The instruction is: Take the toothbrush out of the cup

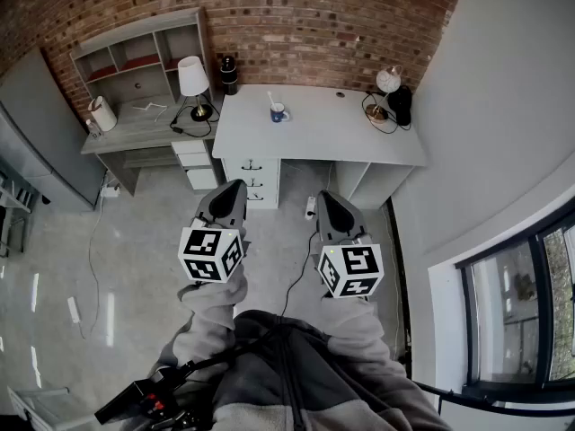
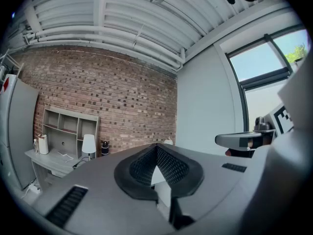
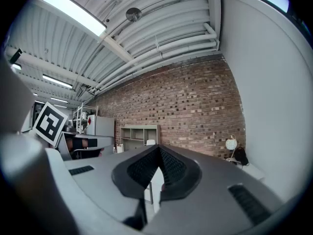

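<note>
**Q:** Where was the toothbrush?

**A:** In the head view, a white toothbrush (image 1: 271, 100) stood upright in a small blue cup (image 1: 280, 113). The cup sat on a white desk (image 1: 314, 142), left of the desk's middle and nearer its back edge, which ran along a brick wall (image 1: 314, 16). The brush handle leaned slightly toward the desk's left end. Nothing was touching the cup.

**Q:** And the two grippers?

**A:** Both were held out in front of the person, above the grey floor (image 1: 135, 241) and well short of the desk's front edge. The left gripper (image 1: 234, 187) and the right gripper (image 1: 326, 197) were side by side, and each showed its marker cube toward the camera. In the left gripper view the textured pads met at their tips with nothing between them. The right gripper view showed the same, so each gripper was clenched and empty. Both views looked past the jaws at the far brick wall and ceiling, not at the cup.

**Q:** How far along was the task?

**A:** By my reading it had not begun. The brush was fully seated in the cup and neither gripper was near it. Everything remained to be done: approaching the desk, spreading one gripper's jaws, closing them on the handle and lifting the brush clear. The other gripper would probably need to steady the cup.
</note>
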`<action>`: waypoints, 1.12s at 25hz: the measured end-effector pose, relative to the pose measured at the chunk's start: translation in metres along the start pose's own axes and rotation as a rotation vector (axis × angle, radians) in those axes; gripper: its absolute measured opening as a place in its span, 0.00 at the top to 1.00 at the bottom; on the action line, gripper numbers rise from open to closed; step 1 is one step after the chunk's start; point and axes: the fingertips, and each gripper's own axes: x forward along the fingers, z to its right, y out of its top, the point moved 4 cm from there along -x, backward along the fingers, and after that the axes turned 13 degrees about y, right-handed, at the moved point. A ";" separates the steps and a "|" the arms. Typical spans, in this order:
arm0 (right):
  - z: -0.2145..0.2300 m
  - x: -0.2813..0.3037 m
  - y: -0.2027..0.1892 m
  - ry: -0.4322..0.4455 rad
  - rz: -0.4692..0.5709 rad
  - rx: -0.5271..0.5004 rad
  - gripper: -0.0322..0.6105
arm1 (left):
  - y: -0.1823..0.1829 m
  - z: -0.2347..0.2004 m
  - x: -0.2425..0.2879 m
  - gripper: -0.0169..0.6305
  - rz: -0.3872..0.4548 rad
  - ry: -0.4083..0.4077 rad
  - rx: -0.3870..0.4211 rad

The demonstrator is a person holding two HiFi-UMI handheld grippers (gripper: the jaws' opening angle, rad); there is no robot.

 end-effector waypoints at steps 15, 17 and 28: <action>0.020 0.009 -0.012 0.039 -0.020 0.039 0.95 | -0.004 0.010 0.017 0.97 -0.009 0.007 -0.007; 0.024 0.009 -0.015 0.048 -0.025 0.041 0.95 | -0.007 0.014 0.020 0.97 -0.013 0.008 -0.003; 0.048 0.004 -0.030 0.124 -0.023 0.034 0.95 | -0.021 0.031 0.034 0.97 -0.014 0.063 0.016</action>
